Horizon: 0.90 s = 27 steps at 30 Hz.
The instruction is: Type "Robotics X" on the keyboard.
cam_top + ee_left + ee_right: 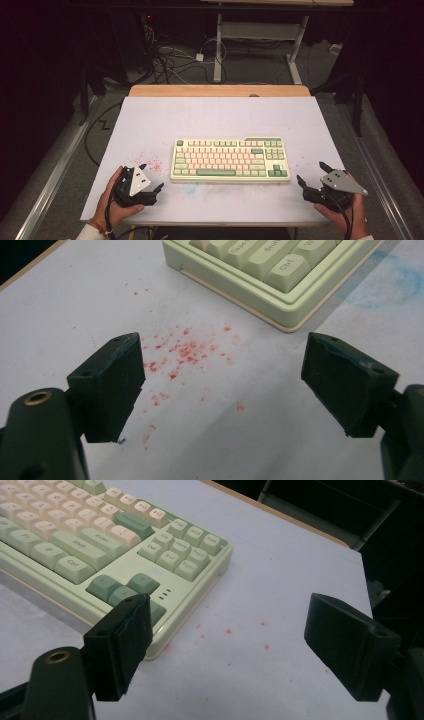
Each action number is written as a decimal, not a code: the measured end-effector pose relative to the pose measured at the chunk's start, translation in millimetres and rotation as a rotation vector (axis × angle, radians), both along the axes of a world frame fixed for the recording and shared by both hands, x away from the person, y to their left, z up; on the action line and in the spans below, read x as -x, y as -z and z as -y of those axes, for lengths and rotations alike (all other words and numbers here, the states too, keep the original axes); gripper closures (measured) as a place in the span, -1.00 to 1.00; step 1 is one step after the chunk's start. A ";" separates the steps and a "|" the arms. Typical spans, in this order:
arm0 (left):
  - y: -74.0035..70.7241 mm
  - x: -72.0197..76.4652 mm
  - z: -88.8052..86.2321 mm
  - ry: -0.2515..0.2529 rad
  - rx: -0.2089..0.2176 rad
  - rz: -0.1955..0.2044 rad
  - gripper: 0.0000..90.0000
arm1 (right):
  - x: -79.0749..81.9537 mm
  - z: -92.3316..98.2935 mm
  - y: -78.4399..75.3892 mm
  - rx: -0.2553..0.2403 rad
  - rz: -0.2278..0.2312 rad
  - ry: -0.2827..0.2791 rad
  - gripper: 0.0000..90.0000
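Both grippers near front edge, jaws wide, empty: left gripper left of keyboard, right gripper at its right. Bare table beyond. Red specks clearest in left gripper view.

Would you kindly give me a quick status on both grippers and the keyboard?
Left gripper open, right gripper open, both empty. Pale green and pink keyboard flat on white table, untouched between them. Nothing in the way.

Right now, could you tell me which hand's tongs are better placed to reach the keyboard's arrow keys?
Right. The right tongs sit open beside the keyboard at its arrow-key corner. The left tongs, also open, are by the opposite end, near its Ctrl key.
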<state>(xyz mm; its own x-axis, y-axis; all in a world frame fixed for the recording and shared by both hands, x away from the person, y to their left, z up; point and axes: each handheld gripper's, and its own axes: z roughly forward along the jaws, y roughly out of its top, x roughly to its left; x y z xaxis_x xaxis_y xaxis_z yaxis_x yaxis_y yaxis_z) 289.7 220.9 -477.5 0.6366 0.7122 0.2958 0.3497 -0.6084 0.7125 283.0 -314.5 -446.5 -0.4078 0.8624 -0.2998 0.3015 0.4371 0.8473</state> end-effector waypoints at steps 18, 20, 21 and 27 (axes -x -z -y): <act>1.7 -0.6 3.8 0.013 -0.012 -0.012 -0.64 | 0.9 -4.4 1.0 0.023 0.000 -0.021 -0.57; 1.6 -0.5 3.7 0.014 -0.012 -0.012 -0.64 | 0.9 -4.5 1.0 0.022 0.000 -0.022 -0.57; 1.5 -0.5 3.8 0.013 -0.012 -0.012 -0.64 | 1.0 -4.5 0.9 0.022 0.000 -0.023 -0.57; 1.9 -1.2 4.7 0.013 -0.012 -0.014 -0.64 | 1.2 -4.6 1.0 0.026 0.000 -0.021 -0.57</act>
<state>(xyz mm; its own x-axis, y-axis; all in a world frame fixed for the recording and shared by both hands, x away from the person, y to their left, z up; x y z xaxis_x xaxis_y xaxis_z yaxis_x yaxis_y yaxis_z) 290.9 216.2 -479.5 0.6501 0.7003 0.2949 0.3516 -0.6213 0.7003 281.8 -309.9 -447.5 -0.4261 0.8456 -0.3216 0.2921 0.4650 0.8357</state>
